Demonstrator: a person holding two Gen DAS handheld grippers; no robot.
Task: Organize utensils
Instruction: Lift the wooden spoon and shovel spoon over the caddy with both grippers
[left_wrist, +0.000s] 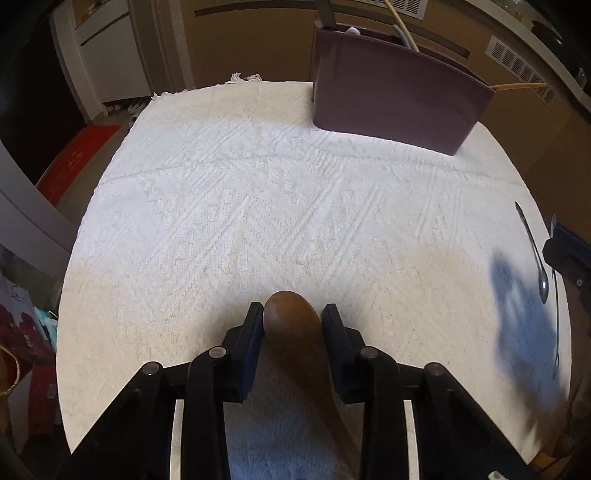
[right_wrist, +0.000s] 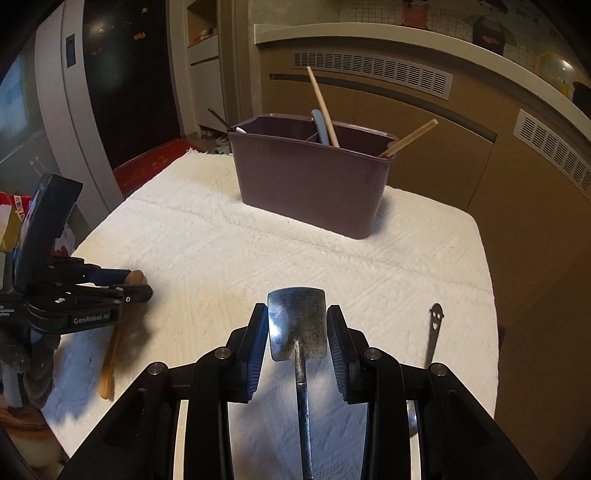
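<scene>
Left wrist: left hand-held gripper (left_wrist: 293, 314) is straddling wooden spoon (left_wrist: 291, 314), unclosed | right hand-held gripper (right_wrist: 297, 314) is bracketing metal spatula (right_wrist: 297, 321), unclosed | next: clamp, carry to caddy (right_wrist: 310, 177).

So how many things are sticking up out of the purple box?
3 that I can see: a tall wooden stick and a pale blue handle in the middle, and another wooden stick at the right end of the purple box. More may hide inside.

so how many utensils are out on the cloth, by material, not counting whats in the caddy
wooden: 1, the wooden spoon between the left gripper fingers
metal: 2, the shovel-shaped metal spoon between the right gripper fingers, and the metal utensil with a smiley handle beside it
total: 3
</scene>
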